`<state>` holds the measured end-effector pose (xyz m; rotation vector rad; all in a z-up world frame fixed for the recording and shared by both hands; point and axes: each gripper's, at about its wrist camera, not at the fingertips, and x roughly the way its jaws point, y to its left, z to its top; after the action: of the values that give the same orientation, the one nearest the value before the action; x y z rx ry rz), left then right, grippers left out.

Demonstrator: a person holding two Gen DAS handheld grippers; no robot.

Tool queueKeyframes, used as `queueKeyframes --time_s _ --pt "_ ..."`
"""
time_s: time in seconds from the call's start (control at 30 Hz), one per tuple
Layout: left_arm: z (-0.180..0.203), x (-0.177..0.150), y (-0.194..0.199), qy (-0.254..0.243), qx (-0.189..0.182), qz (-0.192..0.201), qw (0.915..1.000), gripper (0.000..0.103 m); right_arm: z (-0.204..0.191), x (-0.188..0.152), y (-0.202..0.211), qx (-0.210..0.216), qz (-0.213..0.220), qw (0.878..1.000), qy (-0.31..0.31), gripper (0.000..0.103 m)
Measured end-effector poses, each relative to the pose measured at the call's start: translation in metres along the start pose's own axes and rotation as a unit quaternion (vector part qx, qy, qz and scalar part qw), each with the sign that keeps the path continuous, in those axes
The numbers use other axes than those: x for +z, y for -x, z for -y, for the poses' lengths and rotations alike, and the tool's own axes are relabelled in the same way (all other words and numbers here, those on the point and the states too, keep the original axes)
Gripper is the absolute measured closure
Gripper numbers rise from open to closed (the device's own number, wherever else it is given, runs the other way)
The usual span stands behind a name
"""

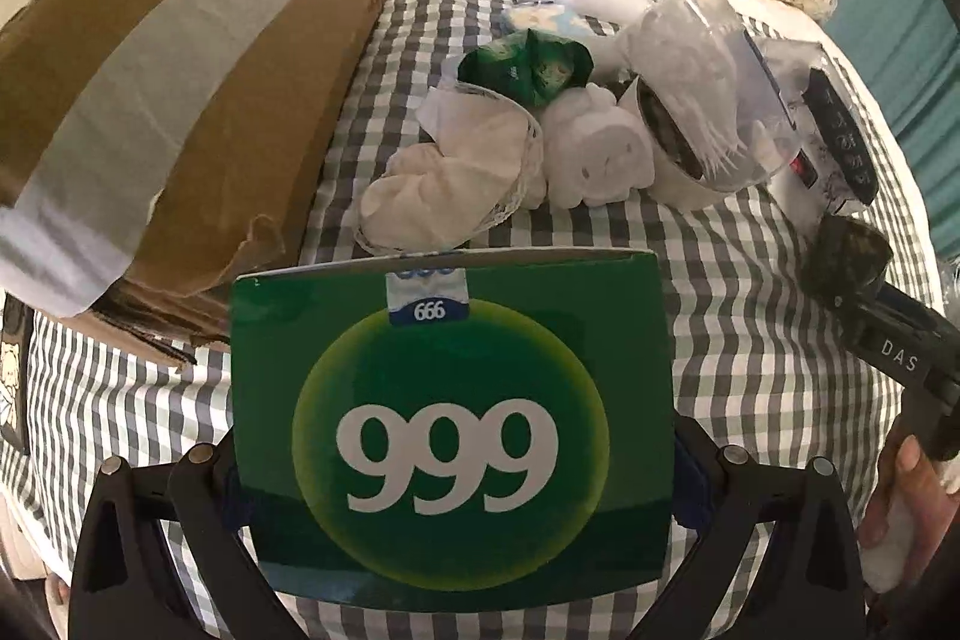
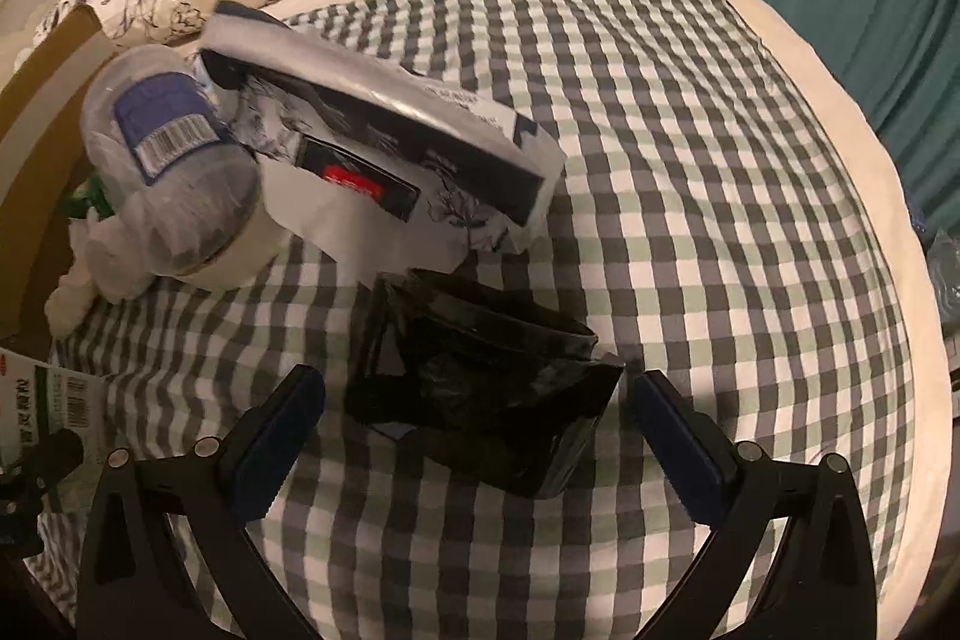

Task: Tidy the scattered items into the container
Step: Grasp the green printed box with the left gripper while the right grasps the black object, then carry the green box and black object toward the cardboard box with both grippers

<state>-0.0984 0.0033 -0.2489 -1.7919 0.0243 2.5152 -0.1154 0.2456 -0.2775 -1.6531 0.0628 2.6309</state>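
Green card filled the left wrist view: a flat box (image 1: 453, 421) printed with a large white "999" inside a yellow-green disc, and a small blue tab above it reading "666". The left gripper (image 1: 462, 466) was clamped on this green box, one finger at each side edge, holding it above the checked cloth (image 1: 750, 292). Beyond the box's far edge lay a heap: white fabric (image 1: 456, 184), a crumpled green wrapper (image 1: 528, 67) and a clear plastic jar (image 1: 702, 88) on its side. The cardboard carton (image 1: 180, 100), striped with pale tape, stood to the left of the heap.

In the right wrist view, the right gripper (image 2: 474, 400) stood wide open, its blue-padded fingers on either side of a crumpled black plastic bag (image 2: 486, 388) lying on the cloth, not touching it. Behind it rested a black-and-white packet (image 2: 384, 148); its small print was too blurred to read. The jar's blue label showed a barcode. The same gripper's black body, marked "DAS", appeared at the right edge of the left view.
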Motion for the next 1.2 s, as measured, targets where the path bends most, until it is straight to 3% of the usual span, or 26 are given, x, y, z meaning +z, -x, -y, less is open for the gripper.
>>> queueKeyframes --time_s 0.13,0.27,0.73,1.2 --pt "-0.002 -0.001 -0.002 0.004 -0.004 -0.004 1.0000 0.003 0.000 -0.002 -0.003 -0.001 0.001 1.000 -0.002 0.005" --pt "-0.003 -0.001 0.001 0.003 -0.007 0.006 1.0000 0.009 0.001 -0.002 -0.001 -0.010 0.006 1.000 -0.002 0.023" --pt "0.009 -0.002 0.022 -0.025 -0.008 0.045 0.9986 0.011 0.017 -0.005 0.024 0.001 0.024 1.000 -0.017 0.024" --pt "0.009 0.005 0.086 -0.030 -0.007 0.126 0.9916 0.011 0.010 0.001 0.089 0.017 0.080 0.996 -0.020 0.024"
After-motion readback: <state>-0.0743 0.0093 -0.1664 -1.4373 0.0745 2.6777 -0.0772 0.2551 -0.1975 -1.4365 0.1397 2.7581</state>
